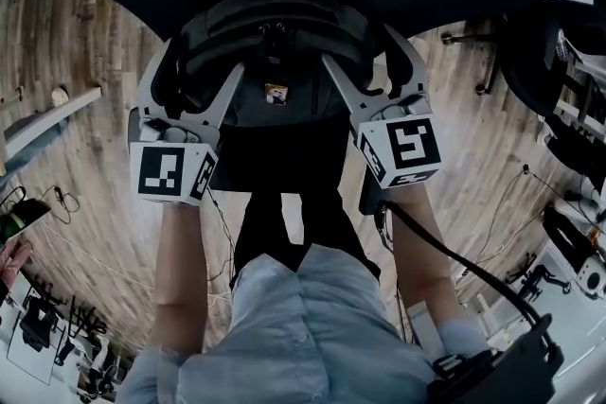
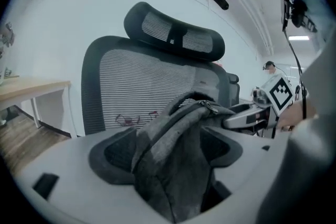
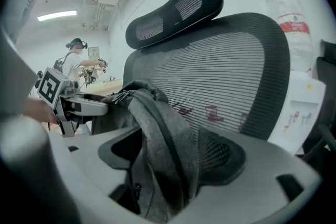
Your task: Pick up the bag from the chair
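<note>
I see the bag [image 1: 275,38] straight ahead of me, in front of the chair [image 2: 147,86] backrest and below its headrest. My left gripper [image 1: 202,61] is at the bag's left side and my right gripper [image 1: 362,50] at its right, with bag fabric between each pair of jaws.

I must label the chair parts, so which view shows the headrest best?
The left gripper view: the headrest appears whole and nearly frontal above the backrest. The right gripper view also shows it whole, but obliquely from one side. The head view, looking down on the bag, does not show it clearly.
</note>
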